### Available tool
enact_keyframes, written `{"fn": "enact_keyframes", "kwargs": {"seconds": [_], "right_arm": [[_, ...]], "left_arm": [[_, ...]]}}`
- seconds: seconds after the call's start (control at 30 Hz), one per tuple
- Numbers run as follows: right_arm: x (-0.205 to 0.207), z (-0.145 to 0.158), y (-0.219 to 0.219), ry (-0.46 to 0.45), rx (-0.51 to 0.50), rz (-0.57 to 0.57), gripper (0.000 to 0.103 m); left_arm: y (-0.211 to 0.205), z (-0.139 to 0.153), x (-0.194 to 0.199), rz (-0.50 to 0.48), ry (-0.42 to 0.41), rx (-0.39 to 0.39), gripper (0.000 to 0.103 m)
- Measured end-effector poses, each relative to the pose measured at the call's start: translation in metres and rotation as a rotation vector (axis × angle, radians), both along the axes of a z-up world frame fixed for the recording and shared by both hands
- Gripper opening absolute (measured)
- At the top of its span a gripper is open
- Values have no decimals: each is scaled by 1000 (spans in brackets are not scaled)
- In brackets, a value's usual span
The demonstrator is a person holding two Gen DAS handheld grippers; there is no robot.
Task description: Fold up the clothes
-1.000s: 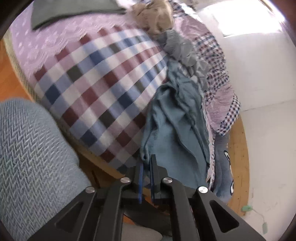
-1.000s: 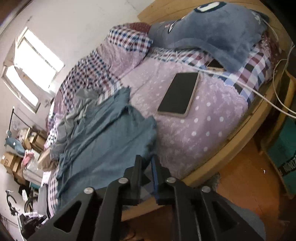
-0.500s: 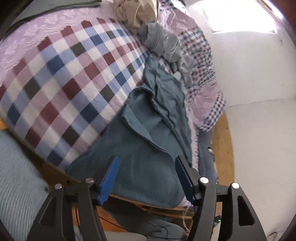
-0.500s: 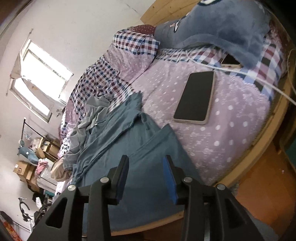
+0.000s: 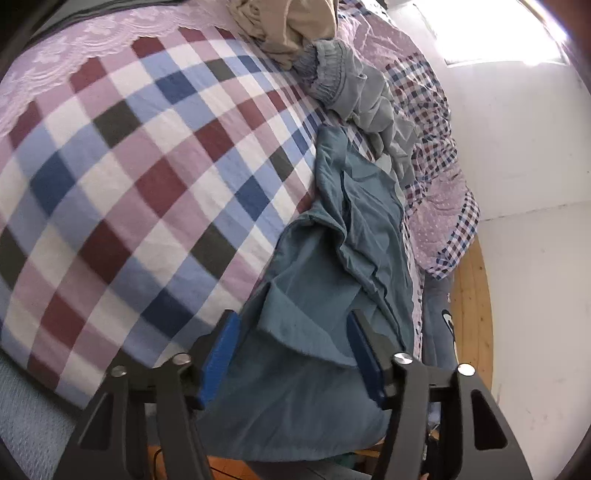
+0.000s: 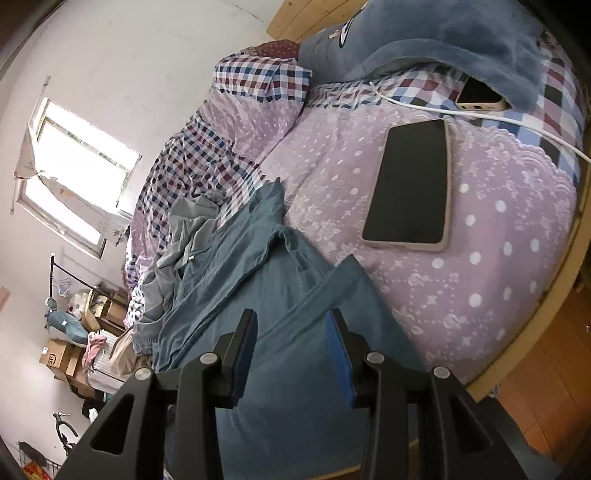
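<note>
A teal-blue garment [image 5: 332, 258] lies crumpled across the bed, its lower edge hanging over the near bed edge; it also shows in the right wrist view [image 6: 280, 295]. My left gripper [image 5: 291, 321] is open and empty, its jaws standing to either side of a folded hem of the garment. My right gripper [image 6: 290, 325] is open and empty, just above the garment's near part. A grey garment [image 5: 362, 103] and a beige one [image 5: 291, 26] lie bunched further up the bed.
The bed has a checked cover [image 5: 129, 177] and a lilac dotted cover [image 6: 498, 229]. A phone [image 6: 410, 188], a second phone [image 6: 480, 98] and a white cable [image 6: 461, 112] lie near a blue plush pillow [image 6: 443, 33]. Boxes and clutter [image 6: 74, 343] stand by the wall.
Both grippers were shut one second ago and have opened, letting go of the teal garment. Both have moved in over the bed, and the garment lies spread wider.
</note>
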State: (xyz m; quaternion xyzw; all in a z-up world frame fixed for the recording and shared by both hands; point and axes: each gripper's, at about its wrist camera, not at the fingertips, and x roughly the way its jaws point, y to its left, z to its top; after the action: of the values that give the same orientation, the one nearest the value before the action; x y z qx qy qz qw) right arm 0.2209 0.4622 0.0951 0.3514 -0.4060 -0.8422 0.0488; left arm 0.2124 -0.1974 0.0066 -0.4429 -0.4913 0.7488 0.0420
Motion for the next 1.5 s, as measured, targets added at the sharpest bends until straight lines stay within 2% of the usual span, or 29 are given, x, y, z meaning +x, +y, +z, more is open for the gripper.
{"fn": "enact_keyframes", "kwargs": {"seconds": [0.03,0.13,0.3,0.33,0.4,0.43,0.47,0.63,0.73,0.8,0.83,1.0,1.27,1.37,1.5], "right_arm": [[-3,-1,0,-3,1,-1,42],[-13,-5,-1,-17,1,-4,42],[-25,-11,7,-63,45,-62,42],[-27,-12,9,-73,52,-77,42],[-31,-15,12,-95,56,-88,42],[-33,-16,12,-108,69,-87,42],[-35,-17,11,-121,83,-84,42],[-58,-19,-4,-196,268,-20,42],[-65,-14,-15,-178,367,32,37],[-66,-10,-25,-168,432,71,9],[-66,-8,-30,-162,461,86,1],[-55,15,-44,-55,570,78,1],[-41,47,-49,92,607,34,1],[-45,53,-51,108,605,26,1],[-48,59,-48,127,597,6,1]], "left_arm": [[0,-2,-3,-7,-2,7,51],[0,-7,-8,-17,2,32,47],[-7,-11,-9,-9,10,56,23],[-8,-11,-8,-6,17,64,14],[-10,-11,-9,-1,29,78,11],[-11,-11,-10,1,35,86,4],[-11,-11,-10,3,38,89,3],[-14,-14,-14,6,38,125,3],[-15,-11,-13,11,54,125,2],[-15,-7,-13,14,73,123,2],[-16,-5,-12,15,83,123,2],[-14,5,-9,6,125,97,2],[-16,11,-3,32,145,81,2],[-15,19,-1,31,180,80,2],[-16,23,-4,41,183,83,2]]}}
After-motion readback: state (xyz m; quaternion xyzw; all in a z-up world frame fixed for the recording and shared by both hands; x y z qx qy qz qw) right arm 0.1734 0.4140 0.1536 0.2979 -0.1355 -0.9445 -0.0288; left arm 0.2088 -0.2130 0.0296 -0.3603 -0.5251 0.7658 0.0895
